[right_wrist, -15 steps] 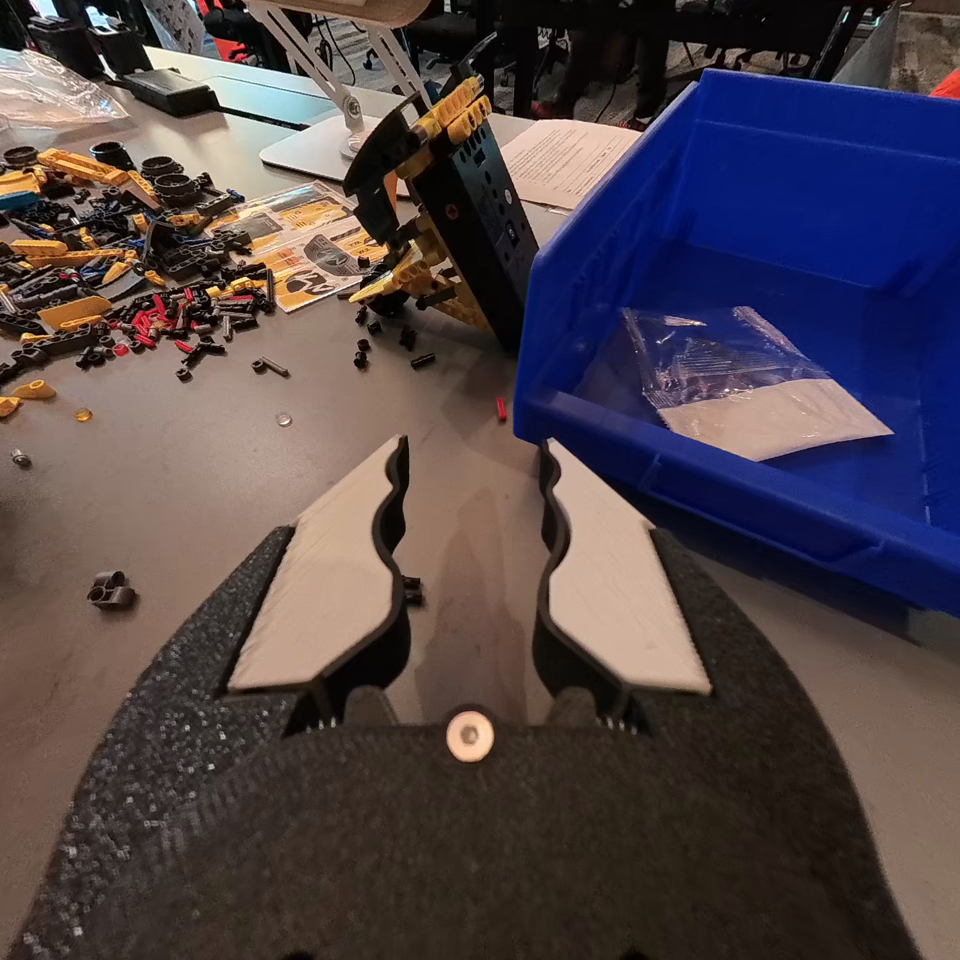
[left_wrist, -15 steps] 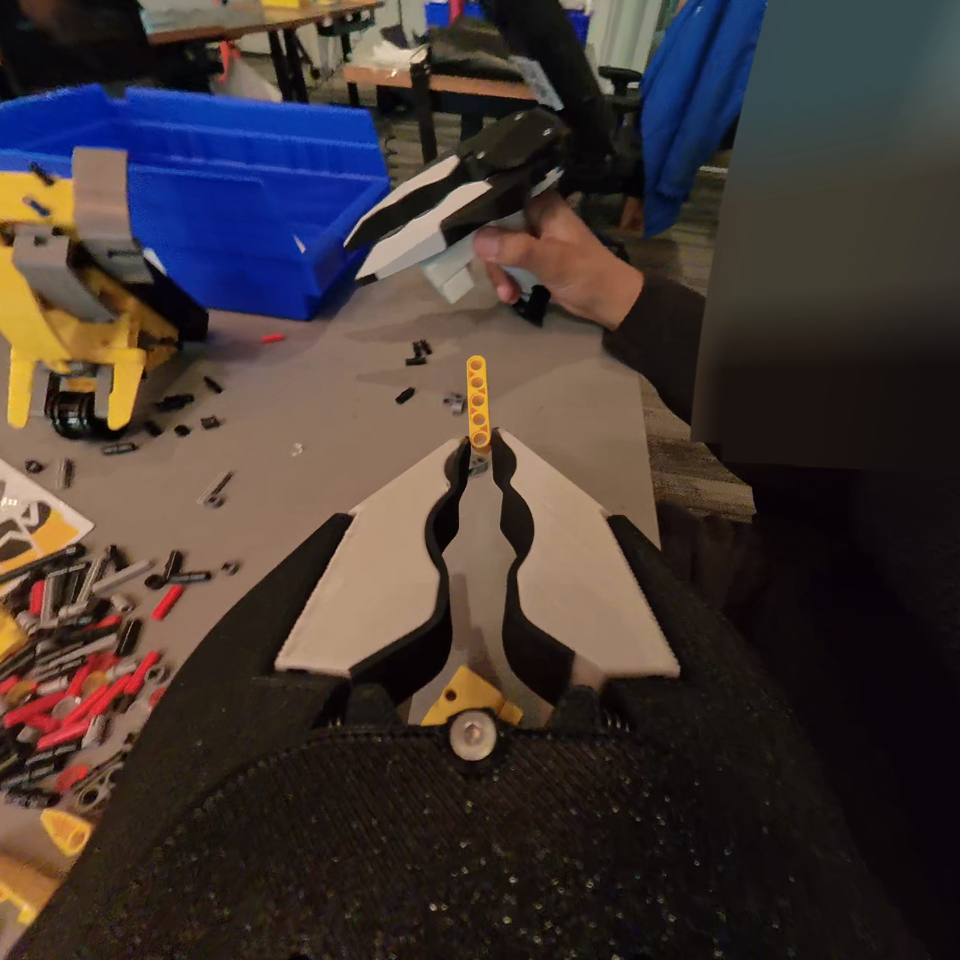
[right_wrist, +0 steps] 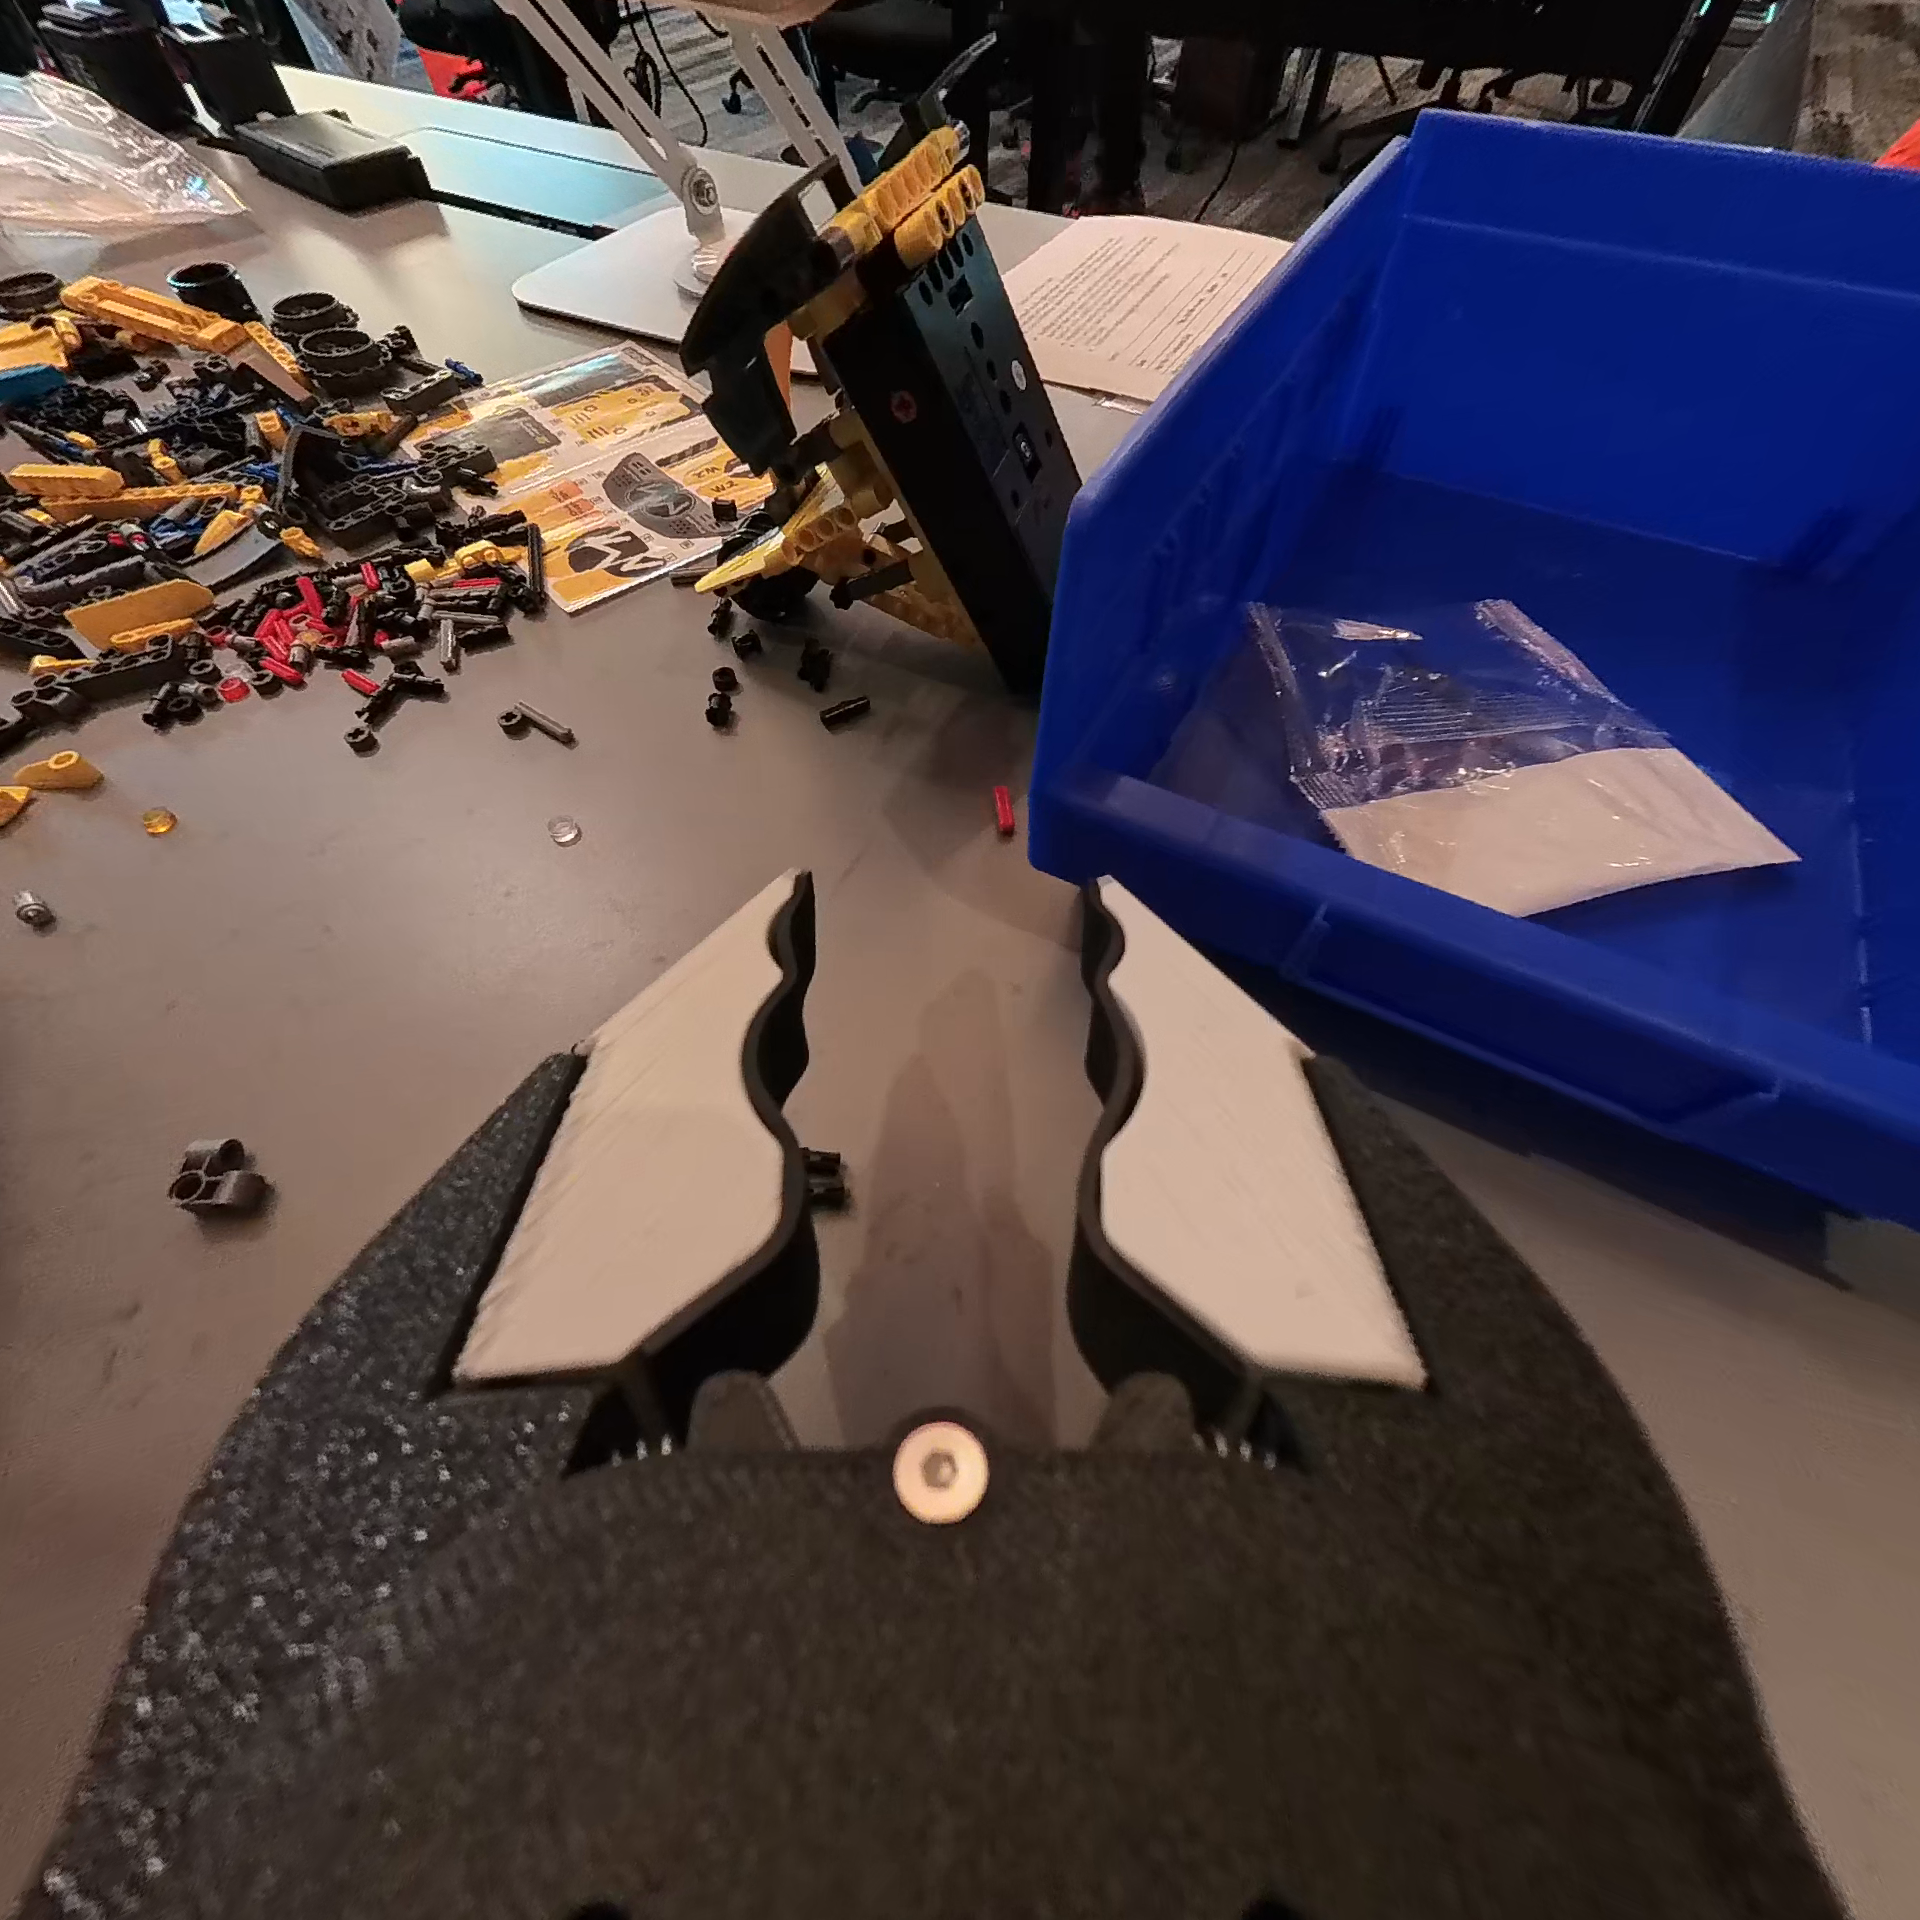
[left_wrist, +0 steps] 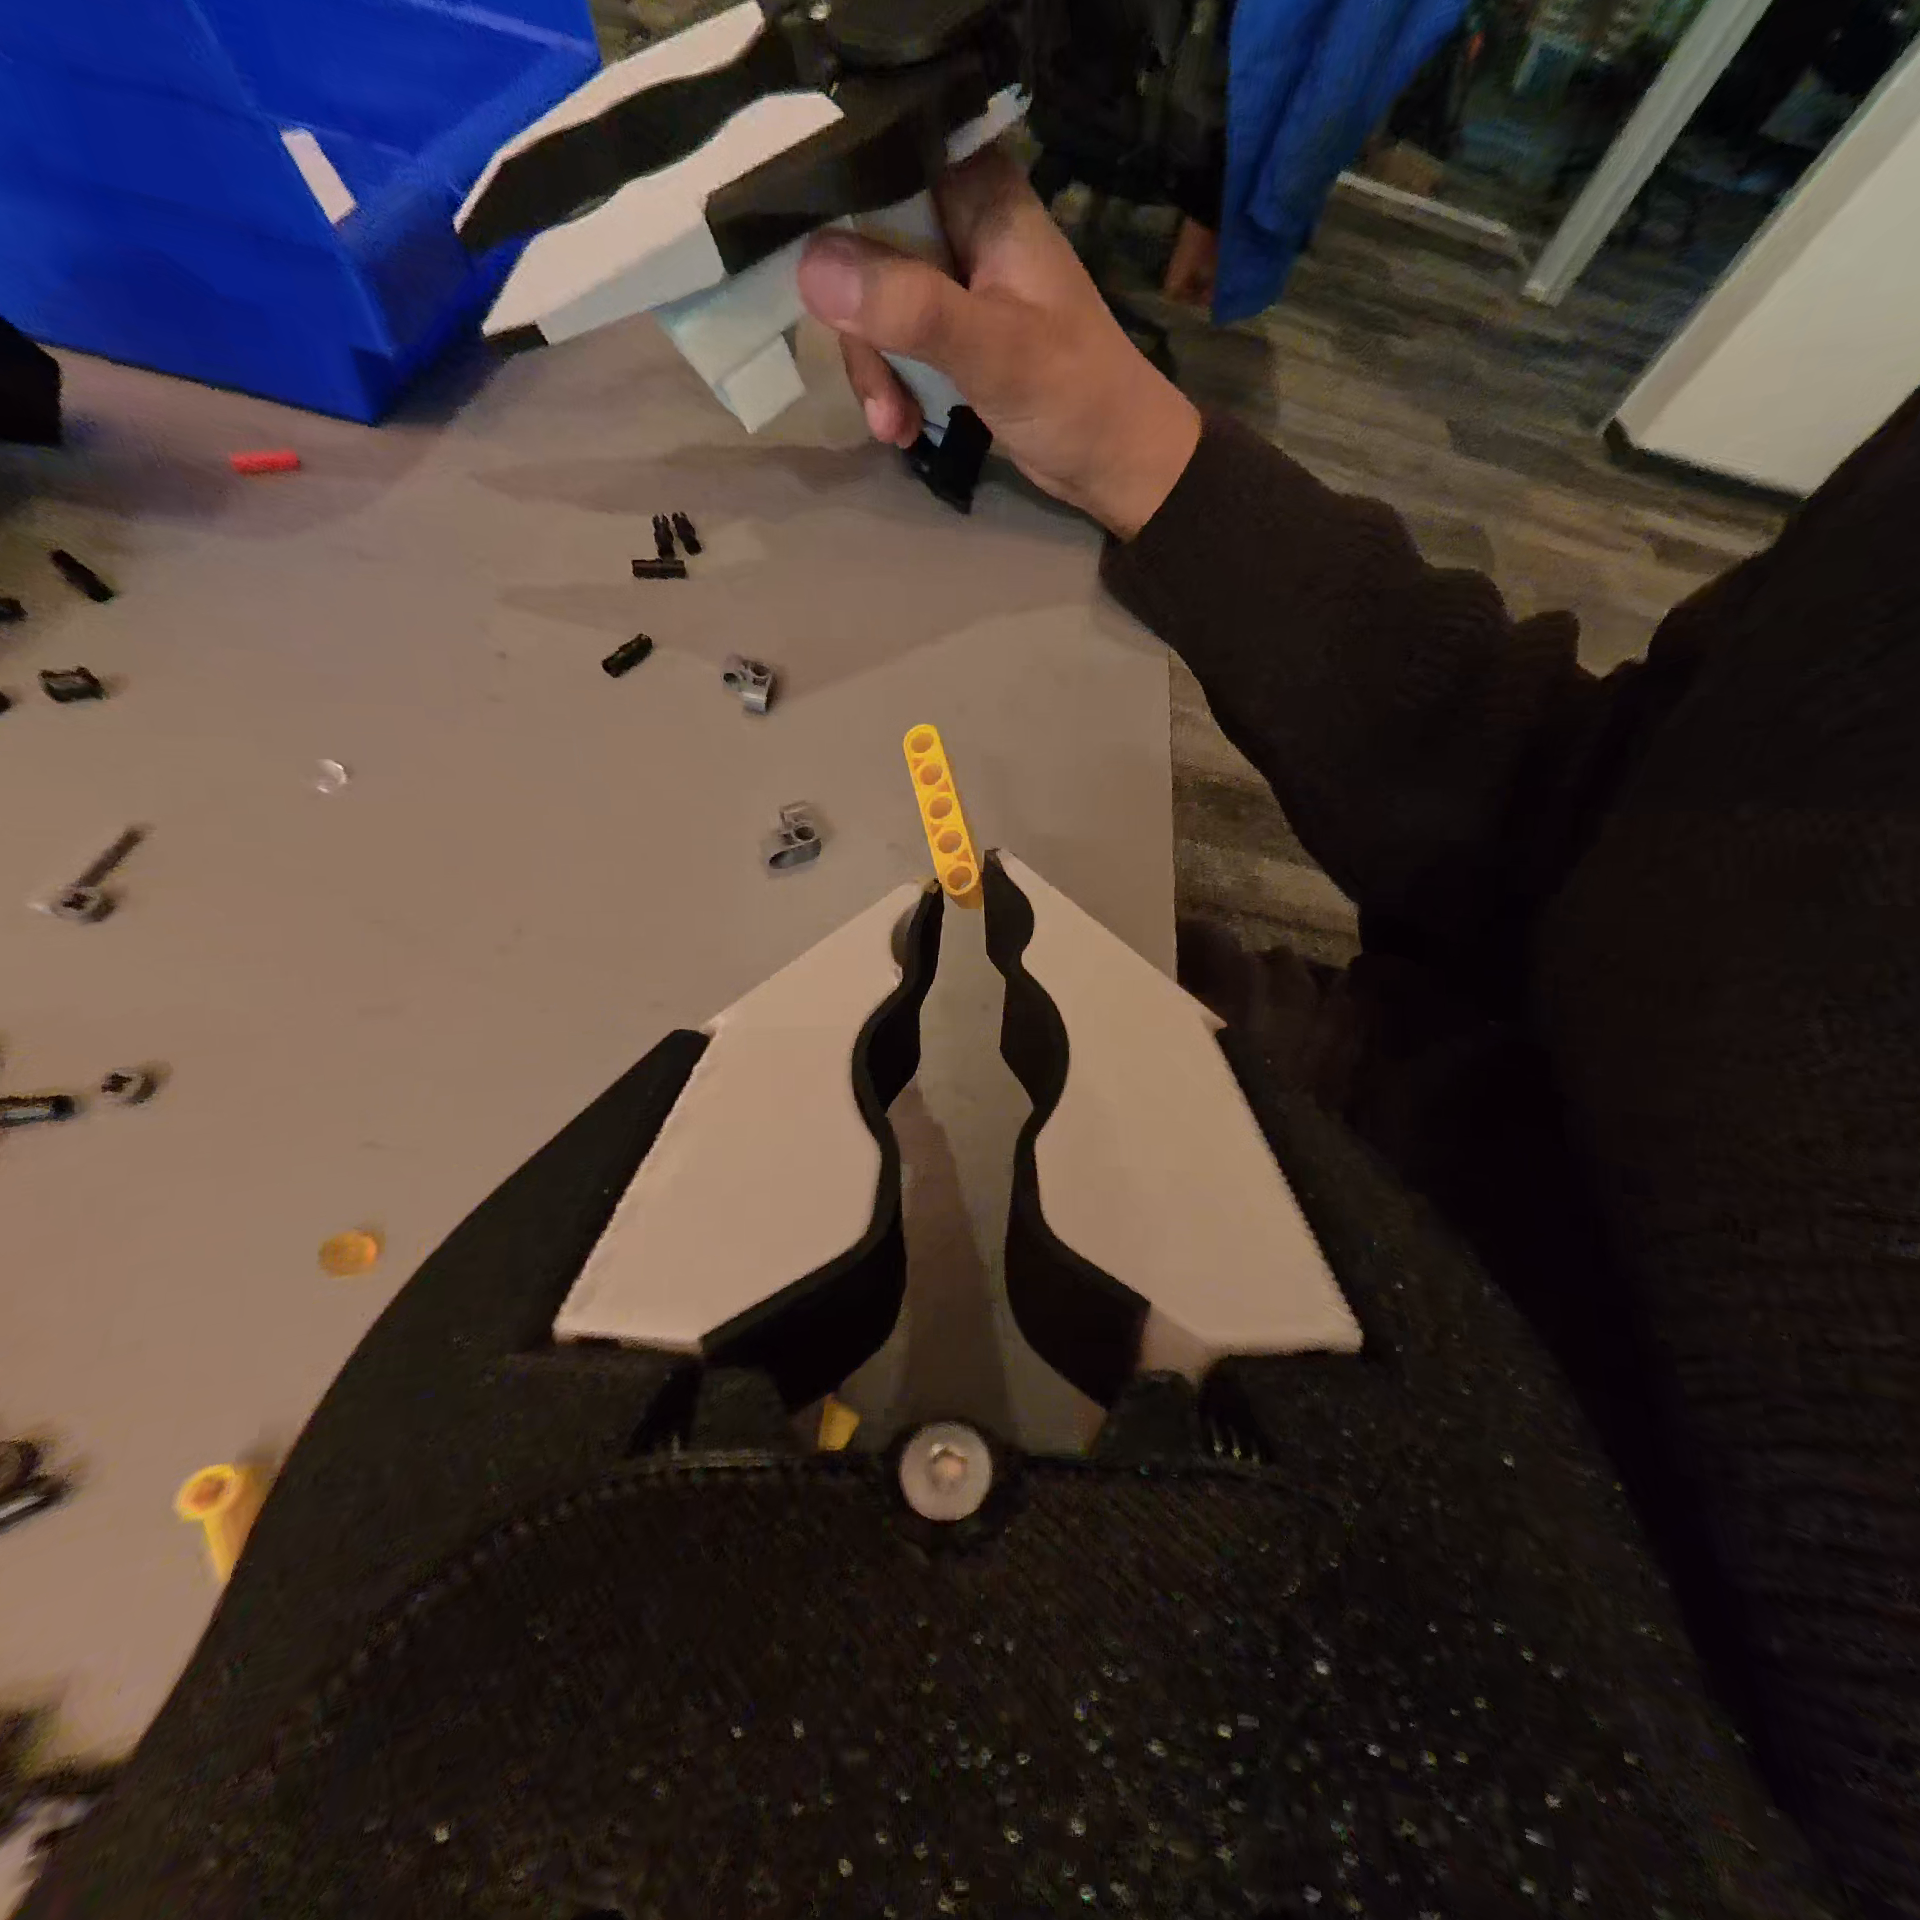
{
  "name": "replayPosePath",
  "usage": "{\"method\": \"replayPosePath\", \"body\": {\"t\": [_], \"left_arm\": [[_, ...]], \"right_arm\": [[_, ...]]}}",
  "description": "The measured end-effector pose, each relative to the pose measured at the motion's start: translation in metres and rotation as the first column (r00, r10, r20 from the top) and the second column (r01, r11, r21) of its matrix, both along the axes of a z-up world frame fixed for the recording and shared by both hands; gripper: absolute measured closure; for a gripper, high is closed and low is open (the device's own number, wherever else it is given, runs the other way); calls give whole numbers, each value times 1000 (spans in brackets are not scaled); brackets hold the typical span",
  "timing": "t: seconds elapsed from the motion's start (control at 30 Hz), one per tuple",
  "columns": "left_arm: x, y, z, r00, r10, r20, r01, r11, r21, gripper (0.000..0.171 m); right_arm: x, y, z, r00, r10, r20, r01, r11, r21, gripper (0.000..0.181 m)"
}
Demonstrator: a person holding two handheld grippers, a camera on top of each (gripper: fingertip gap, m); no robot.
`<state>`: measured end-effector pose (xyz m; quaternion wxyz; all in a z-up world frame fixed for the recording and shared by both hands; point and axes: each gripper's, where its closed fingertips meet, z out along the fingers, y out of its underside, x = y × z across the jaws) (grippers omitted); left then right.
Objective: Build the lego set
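Observation:
My left gripper [left_wrist: 961, 883] is shut on a yellow beam with several holes [left_wrist: 938, 805], held upright above the grey table [left_wrist: 436, 987] near its right edge. My right gripper [right_wrist: 945, 888] is open and empty, low over the table beside the blue bin [right_wrist: 1455, 582]. It also shows in the left wrist view [left_wrist: 665, 177], held in a hand at the top. The partly built yellow and black model [right_wrist: 894, 416] leans against the bin's left wall. A pile of loose pieces [right_wrist: 208, 540] lies at the far left.
Two small grey connectors [left_wrist: 795, 836] and black pins [left_wrist: 665, 545] lie scattered near the held beam. A plastic bag [right_wrist: 1486, 758] lies in the bin. A sticker sheet [right_wrist: 613, 478] lies by the model. A monitor stand [right_wrist: 665, 239] stands behind. A sleeved arm [left_wrist: 1403, 727] is at the right. Left tips to right tips: about 20 centimetres.
The left gripper has moved forward and right with the beam, closer to the right gripper; the model has left its view. The right gripper has hardly moved.

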<state>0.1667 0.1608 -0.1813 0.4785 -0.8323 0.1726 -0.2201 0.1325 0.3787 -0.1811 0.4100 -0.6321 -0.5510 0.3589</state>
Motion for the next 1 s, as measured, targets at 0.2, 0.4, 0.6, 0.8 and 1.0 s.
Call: {"method": "replayPosePath", "body": {"t": [0.2,0.4,0.6,0.8,1.0], "left_arm": [[12,1,-17,997,40,-71,-46,995,-89,167],[-2,6,-40,969,109,-222,-140,982,-130,166],[-5,5,-52,954,101,-282,-147,978,-149,166],[-18,2,-54,951,105,-291,-159,973,-169,166],[-24,1,-54,959,96,-266,-147,973,-178,166]], "right_arm": [[0,0,-1,1000,2,6,-2,1000,-7,129],[0,-1,-1,1000,2,7,-2,1000,12,130],[0,-1,1,1000,0,-2,0,1000,22,130],[1,-1,3,1000,0,-15,1,1000,23,130],[1,-1,3,1000,0,-15,0,1000,27,130]]}}
